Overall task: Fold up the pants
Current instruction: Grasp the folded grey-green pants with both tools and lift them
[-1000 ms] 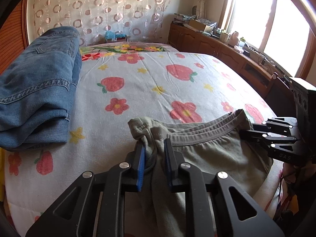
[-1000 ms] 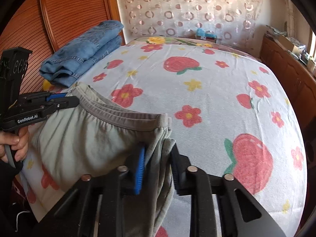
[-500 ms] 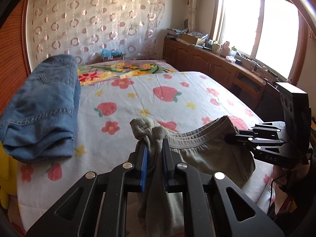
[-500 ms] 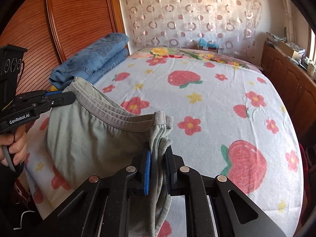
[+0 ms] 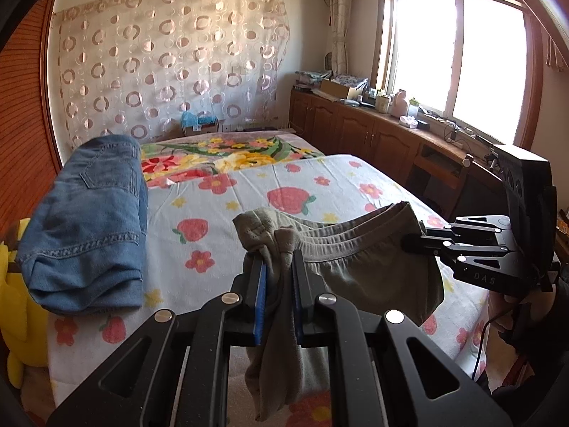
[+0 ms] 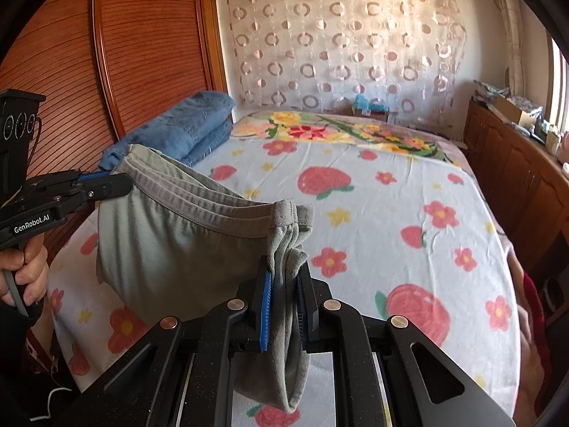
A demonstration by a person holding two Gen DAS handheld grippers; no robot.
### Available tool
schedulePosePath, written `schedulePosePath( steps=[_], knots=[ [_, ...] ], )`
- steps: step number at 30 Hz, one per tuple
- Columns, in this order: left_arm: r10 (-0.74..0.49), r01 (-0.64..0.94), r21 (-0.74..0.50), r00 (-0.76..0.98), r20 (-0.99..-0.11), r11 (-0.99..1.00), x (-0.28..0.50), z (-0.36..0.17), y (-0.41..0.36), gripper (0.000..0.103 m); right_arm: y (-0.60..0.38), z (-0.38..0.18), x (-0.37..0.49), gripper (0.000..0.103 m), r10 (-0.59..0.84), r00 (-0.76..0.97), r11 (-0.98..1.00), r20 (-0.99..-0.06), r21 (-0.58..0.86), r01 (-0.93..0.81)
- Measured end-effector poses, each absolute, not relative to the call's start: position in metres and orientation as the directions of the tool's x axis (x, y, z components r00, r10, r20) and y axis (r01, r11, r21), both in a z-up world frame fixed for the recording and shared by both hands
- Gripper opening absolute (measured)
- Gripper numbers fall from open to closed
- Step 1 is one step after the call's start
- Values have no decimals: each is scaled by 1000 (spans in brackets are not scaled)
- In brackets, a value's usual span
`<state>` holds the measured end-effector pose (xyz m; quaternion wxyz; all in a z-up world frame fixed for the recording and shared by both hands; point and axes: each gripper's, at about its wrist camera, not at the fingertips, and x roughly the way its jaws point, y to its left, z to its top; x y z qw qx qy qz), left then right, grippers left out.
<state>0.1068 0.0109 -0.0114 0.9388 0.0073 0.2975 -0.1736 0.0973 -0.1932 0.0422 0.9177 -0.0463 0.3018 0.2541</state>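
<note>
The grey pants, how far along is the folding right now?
Done: a folded pair of jeans already lies on the bed. In hand: the grey pants hang by the waistband, one end clamped in the left gripper, the other in the right gripper. Left: laying them down and folding them.

Strong daylight pours through the wood-framed glass window (image 5: 458,49) at the far right, its panes blown out to plain white. The flower-and-strawberry printed white bedsheet (image 6: 391,213) is brightly, evenly lit, with soft shadow under the hanging grey-green cotton pants (image 6: 177,245). Both fisheye views bend straight lines and go black at the corners. Focus is sharp throughout.
</note>
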Motion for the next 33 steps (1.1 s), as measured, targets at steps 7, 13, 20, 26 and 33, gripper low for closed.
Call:
schedulePosePath(
  steps=[7,13,20,26,33],
  knots=[
    [-327,333,-85,788,-522,939,102,7,13,13,-197,65,94,12,439,720,867,-537,42,-497],
    [-327,337,-70,809,-489,939,96,24,13,13,-201,80,89,12,448,740,865,-502,32,-501],
    [-322,336,-52,830,-455,940,90,39,16,13,-207,92,85,12,455,757,863,-469,23,-504],
    [-308,324,-42,840,-447,945,96,42,23,13,-204,97,90,12,463,765,856,-448,5,-516],
    [-287,299,-46,848,-446,953,109,38,35,14,-193,94,113,12,475,758,839,-447,-27,-543]
  ],
)
